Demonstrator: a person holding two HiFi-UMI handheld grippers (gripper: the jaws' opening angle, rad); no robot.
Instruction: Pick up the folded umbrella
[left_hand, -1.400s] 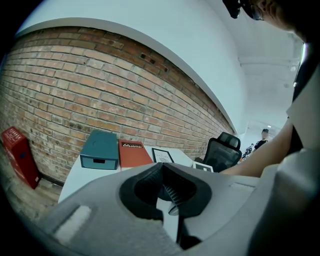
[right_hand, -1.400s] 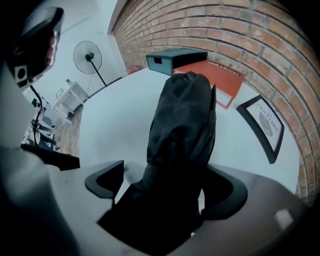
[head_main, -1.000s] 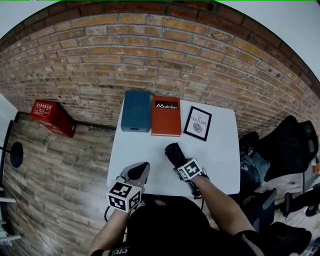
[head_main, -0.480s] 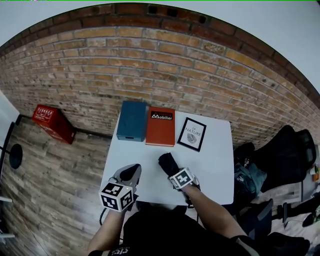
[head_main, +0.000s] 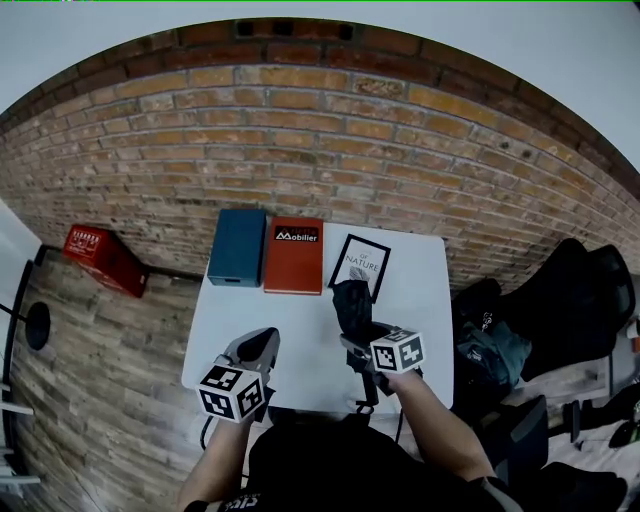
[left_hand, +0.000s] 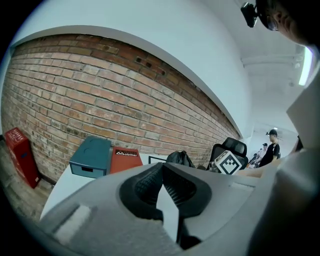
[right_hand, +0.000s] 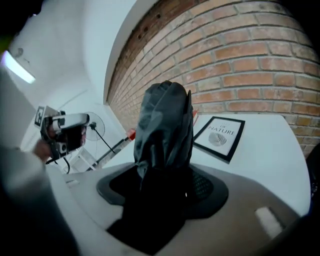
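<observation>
The folded black umbrella (head_main: 350, 300) is off the white table (head_main: 300, 335), standing up out of my right gripper (head_main: 362, 335), which is shut on its lower part. In the right gripper view the umbrella (right_hand: 165, 125) fills the space between the pads of that gripper (right_hand: 165, 187) and rises toward the brick wall. My left gripper (head_main: 262, 345) hovers over the table's near left part, shut with nothing in it; its tips (left_hand: 161, 167) meet. From the left gripper view the umbrella (left_hand: 180, 159) shows beyond them.
Along the wall side of the table lie a blue box (head_main: 237, 247), a red book (head_main: 294, 256) and a framed print (head_main: 358, 265). A red crate (head_main: 100, 258) sits on the floor at left. A black chair (head_main: 580, 300) and bags stand at right.
My right gripper has risen off the table with the umbrella, which now stands upright before the framed print. The left gripper has shifted slightly.
</observation>
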